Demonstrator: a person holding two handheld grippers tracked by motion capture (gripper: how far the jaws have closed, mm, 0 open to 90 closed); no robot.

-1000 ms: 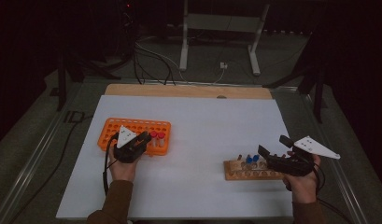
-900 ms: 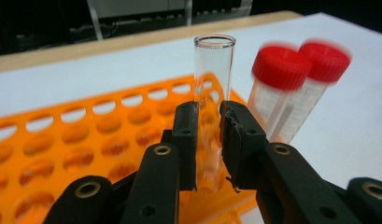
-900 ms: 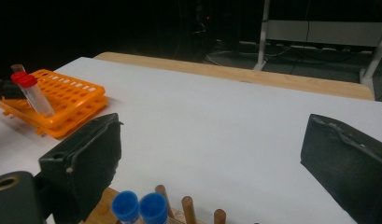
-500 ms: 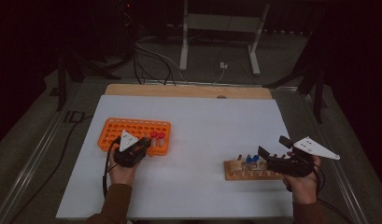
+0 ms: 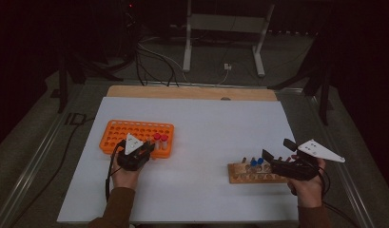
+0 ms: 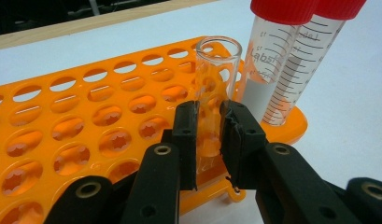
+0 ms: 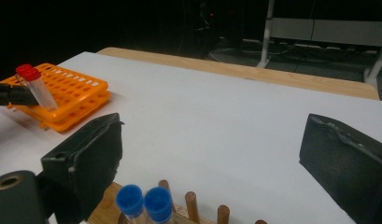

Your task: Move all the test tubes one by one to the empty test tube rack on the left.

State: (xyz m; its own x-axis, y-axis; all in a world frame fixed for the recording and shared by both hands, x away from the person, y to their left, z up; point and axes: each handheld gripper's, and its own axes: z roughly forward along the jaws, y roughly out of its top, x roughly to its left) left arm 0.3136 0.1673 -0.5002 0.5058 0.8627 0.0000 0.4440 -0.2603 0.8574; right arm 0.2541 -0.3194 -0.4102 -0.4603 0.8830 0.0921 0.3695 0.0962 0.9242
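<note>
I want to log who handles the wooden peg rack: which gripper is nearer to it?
Right. The right gripper hovers open just above the wooden peg rack; the left gripper is far across the table, shut on a clear tube at the orange rack.

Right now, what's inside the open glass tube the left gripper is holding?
The glass tube in the left gripper looks empty above the pads, standing in the orange rack. Its lower part is covered by the pads and rack.
</note>
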